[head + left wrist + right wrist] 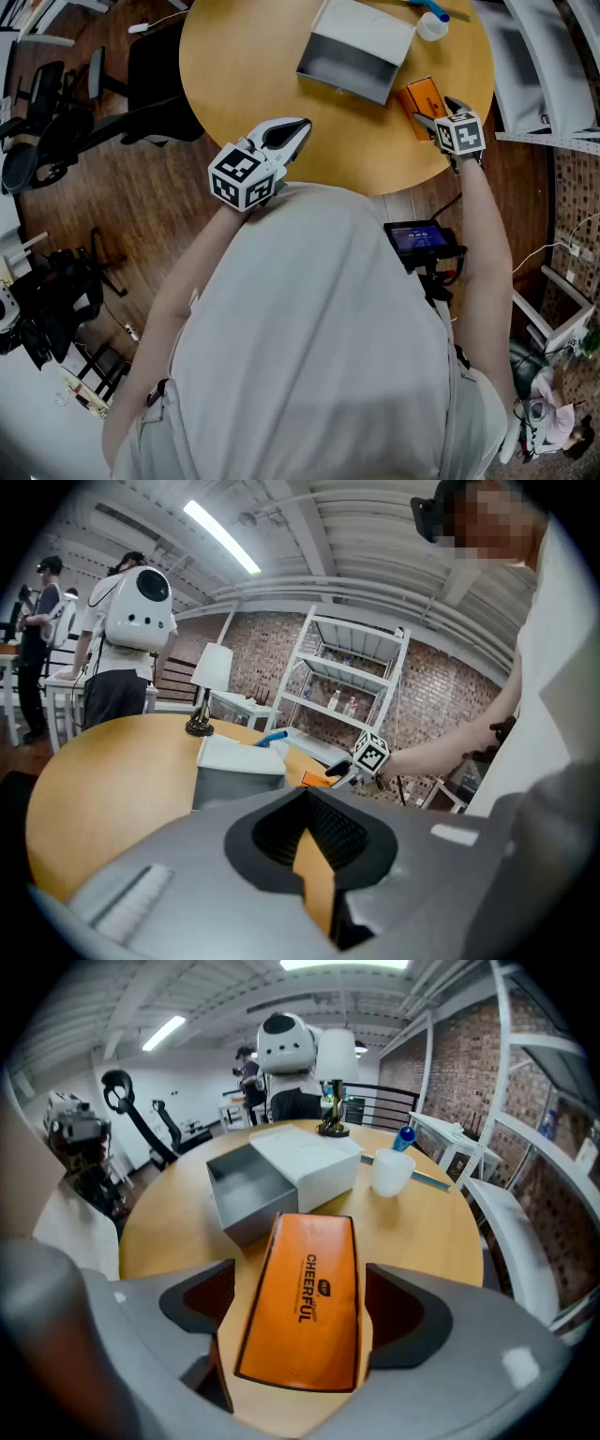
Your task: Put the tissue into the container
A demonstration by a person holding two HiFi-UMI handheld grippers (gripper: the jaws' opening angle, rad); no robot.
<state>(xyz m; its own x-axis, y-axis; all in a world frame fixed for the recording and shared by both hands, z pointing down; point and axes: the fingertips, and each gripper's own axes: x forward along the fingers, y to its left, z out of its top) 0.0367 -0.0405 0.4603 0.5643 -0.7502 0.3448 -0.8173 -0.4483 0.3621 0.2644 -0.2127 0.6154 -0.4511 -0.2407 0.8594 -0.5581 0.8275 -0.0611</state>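
Round yellow table (253,56), seen from above. A grey container (337,86) sits open near the middle, its white lid (366,28) resting against it on the 1 o'clock side. The orange tissue pack (424,98) lies flat on the table at 4 o'clock from the container, close beside it but outside it, near the table edge. The right gripper (433,110) reaches in from 5 o'clock. Its jaws stand apart on either side of the pack, which runs lengthwise between the pads (403,1302), and no squeeze shows. The left gripper (292,131) hangs over the table edge at 7 o'clock, well apart from the container. Its jaws are drawn together on nothing, and only a thin strip of tabletop shows between the pads (352,832). A white cup (432,25) stands at 2 o'clock from the container.
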